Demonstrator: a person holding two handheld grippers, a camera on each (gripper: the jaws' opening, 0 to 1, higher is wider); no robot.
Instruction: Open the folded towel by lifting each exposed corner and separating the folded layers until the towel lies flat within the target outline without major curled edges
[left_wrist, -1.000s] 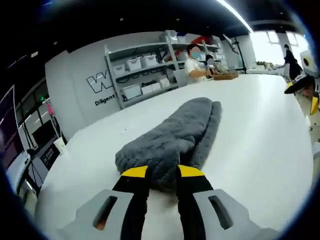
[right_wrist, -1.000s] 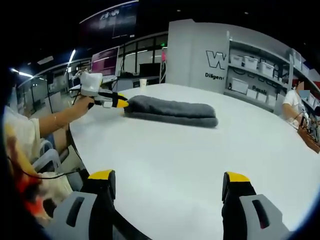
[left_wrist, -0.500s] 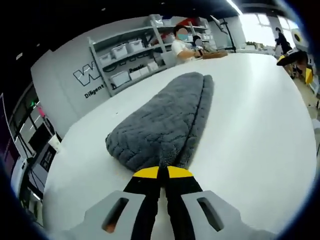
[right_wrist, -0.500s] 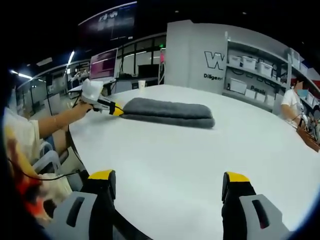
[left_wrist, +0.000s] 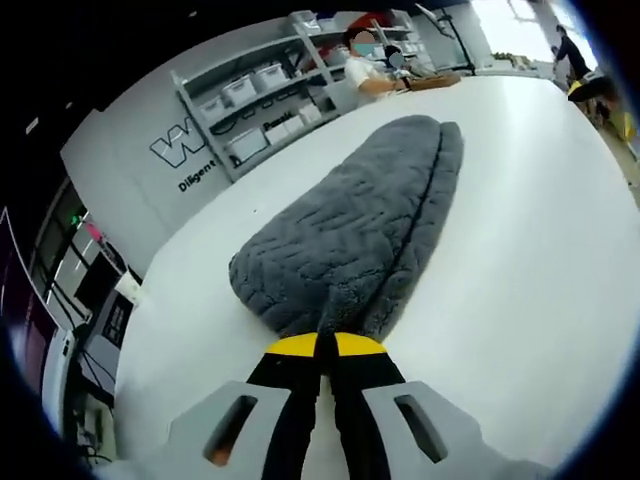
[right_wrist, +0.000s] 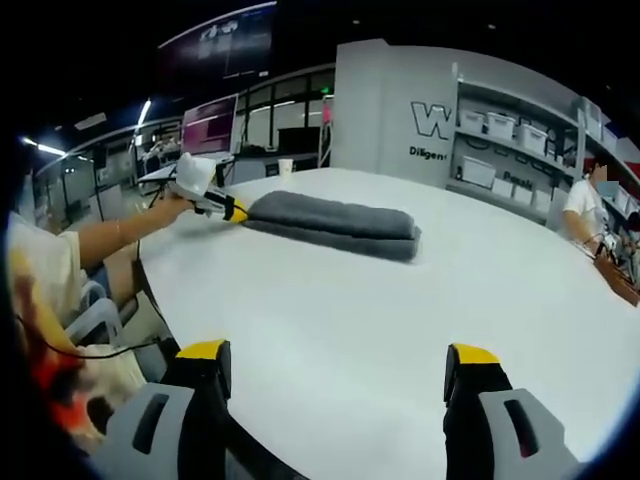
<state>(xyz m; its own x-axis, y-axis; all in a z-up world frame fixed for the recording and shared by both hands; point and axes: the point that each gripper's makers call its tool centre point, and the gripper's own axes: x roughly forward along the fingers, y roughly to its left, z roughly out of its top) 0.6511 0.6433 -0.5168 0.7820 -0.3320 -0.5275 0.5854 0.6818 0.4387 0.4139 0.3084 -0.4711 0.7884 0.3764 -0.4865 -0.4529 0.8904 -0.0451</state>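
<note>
A grey folded towel (left_wrist: 350, 240) lies lengthwise on the white table (left_wrist: 520, 260), its near end at the yellow tips of my left gripper (left_wrist: 325, 345). That gripper is shut on the towel's near edge, both fingers pressed together. In the right gripper view the towel (right_wrist: 330, 222) shows as a long flat roll at the far left of the table, with the left gripper (right_wrist: 232, 209) held by a hand at its left end. My right gripper (right_wrist: 340, 365) hovers open over bare table, far from the towel.
Shelves with white bins (left_wrist: 250, 95) stand against the wall beyond the table. A person (left_wrist: 365, 70) sits at the table's far end by a brown tray (left_wrist: 435, 82). A paper cup (right_wrist: 286, 166) stands at the far edge. The person's arm (right_wrist: 100, 245) reaches in from the left.
My left gripper went from open to shut on the towel's near edge, then drew it slightly. The right gripper has not moved.
</note>
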